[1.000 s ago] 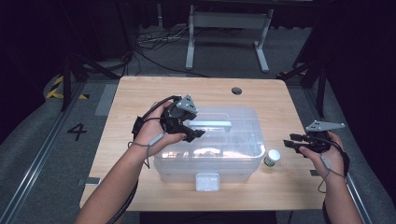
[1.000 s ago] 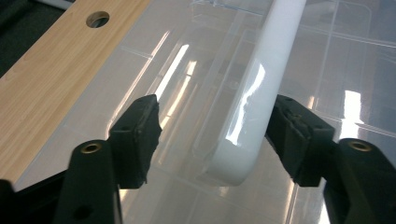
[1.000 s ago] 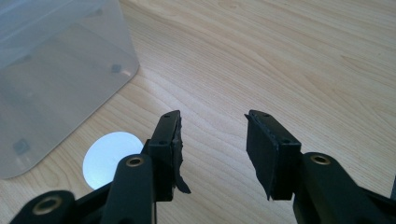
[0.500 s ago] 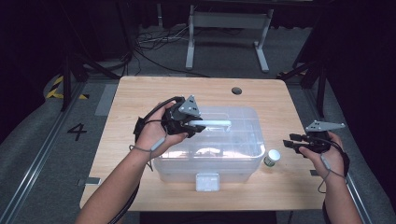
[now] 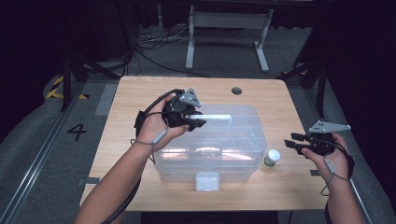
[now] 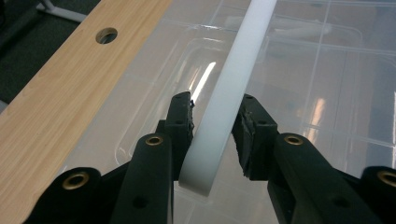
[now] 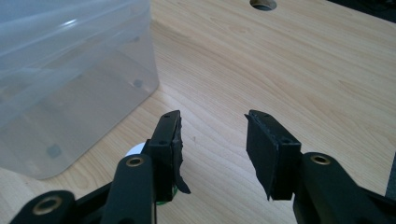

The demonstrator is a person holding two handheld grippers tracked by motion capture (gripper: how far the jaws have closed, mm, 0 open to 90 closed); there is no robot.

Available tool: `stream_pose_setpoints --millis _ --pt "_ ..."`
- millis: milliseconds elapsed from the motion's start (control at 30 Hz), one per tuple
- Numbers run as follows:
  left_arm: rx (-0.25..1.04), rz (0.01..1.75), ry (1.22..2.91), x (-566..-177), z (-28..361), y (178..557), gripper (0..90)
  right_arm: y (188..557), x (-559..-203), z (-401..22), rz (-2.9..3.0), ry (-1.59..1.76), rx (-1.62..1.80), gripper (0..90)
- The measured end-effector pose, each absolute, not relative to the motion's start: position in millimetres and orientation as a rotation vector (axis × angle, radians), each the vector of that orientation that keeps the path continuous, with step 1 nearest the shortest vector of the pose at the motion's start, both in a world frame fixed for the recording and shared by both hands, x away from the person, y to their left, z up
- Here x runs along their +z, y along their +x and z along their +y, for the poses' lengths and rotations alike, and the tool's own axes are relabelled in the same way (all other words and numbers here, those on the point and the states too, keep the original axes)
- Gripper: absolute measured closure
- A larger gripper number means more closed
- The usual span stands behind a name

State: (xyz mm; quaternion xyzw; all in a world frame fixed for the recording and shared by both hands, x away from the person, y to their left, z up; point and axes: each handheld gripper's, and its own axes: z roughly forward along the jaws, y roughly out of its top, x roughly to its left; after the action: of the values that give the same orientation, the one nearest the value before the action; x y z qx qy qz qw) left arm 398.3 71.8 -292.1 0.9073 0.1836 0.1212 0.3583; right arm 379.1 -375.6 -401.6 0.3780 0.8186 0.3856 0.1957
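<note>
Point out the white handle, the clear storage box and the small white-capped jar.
white handle (image 6: 219, 116): left gripper view, mid-bar between the fingers.
clear storage box (image 5: 243, 161): high view, front right wall.
small white-capped jar (image 5: 272, 156): high view, its cap.

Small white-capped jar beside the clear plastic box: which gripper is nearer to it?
Right. The right gripper hovers open just beside the small white-capped jar; the left gripper is across the box, closed on its white handle.

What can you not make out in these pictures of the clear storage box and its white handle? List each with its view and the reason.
- Box contents: high view, glare and cloudy plastic blur them.
- White handle ends: left gripper view, cut off by the top edge and hidden between the left hand-held gripper pads.
- Small white-lidded jar: label too small in the high view; right hand-held gripper covers it in the right gripper view.
</note>
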Motion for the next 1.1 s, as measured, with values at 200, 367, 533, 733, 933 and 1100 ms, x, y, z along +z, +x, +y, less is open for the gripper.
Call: stream_pose_setpoints --millis 200,367,533,733,933,1100 --pt "0.307 0.504 2.327 -287.2 72.1 405.6 68.1 367.7 -390.4 -370.5 2.263 1.073 1.142 61.7" --pt "0.3 0.518 2.307 -284.9 73.2 411.9 67.4 357.8 -380.0 -367.8 2.259 1.03 1.229 74.0" --pt "0.318 0.543 2.298 -281.1 72.6 419.1 66.5 347.9 -371.5 -360.4 2.273 0.952 1.289 83.9" --pt "0.343 0.565 2.339 -274.0 68.1 428.4 66.2 338.6 -367.5 -348.3 2.274 0.865 1.355 89.8" --pt "0.302 0.582 2.35 -269.7 68.2 438.6 66.1 334.4 -370.6 -330.9 2.333 0.783 1.379 90.0" --pt "0.271 0.593 2.359 -267.2 68.4 444.3 66.1 333.1 -375.3 -318.3 2.396 0.73 1.396 90.0"
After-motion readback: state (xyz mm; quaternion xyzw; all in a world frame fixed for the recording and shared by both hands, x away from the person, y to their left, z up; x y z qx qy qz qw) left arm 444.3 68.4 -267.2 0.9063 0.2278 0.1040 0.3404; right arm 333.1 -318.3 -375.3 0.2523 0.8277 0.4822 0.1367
